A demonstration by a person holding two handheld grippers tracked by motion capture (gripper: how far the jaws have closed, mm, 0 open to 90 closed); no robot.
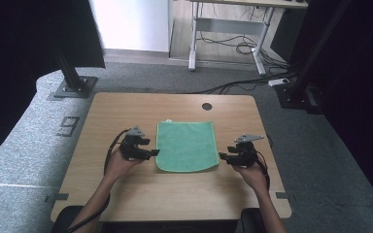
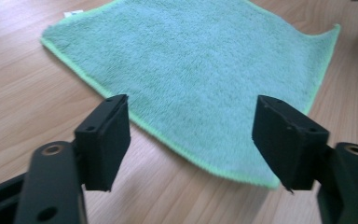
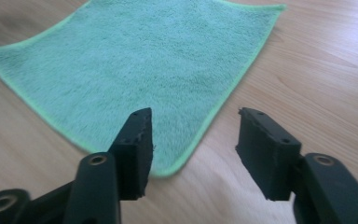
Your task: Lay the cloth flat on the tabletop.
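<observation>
Green cloth (image 1: 186,145) flat on the table (image 1: 126,194), left gripper (image 1: 154,152) and right gripper (image 1: 220,156) at its near corners, jaws apart, seemingly empty.

A green terry cloth (image 1: 186,145) lies flat, spread open, mid-table between both hands.

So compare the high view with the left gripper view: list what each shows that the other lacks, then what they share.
High view alone: both hands, the right gripper, the table's far edge with its round hole, grey carpet, a desk frame behind.

Left gripper view alone: the cloth's fuzzy pile and bright green hem up close, and the wide gap between the black pads.

Shared: the green cloth flat on the wooden table, and the left gripper open beside it.
</observation>
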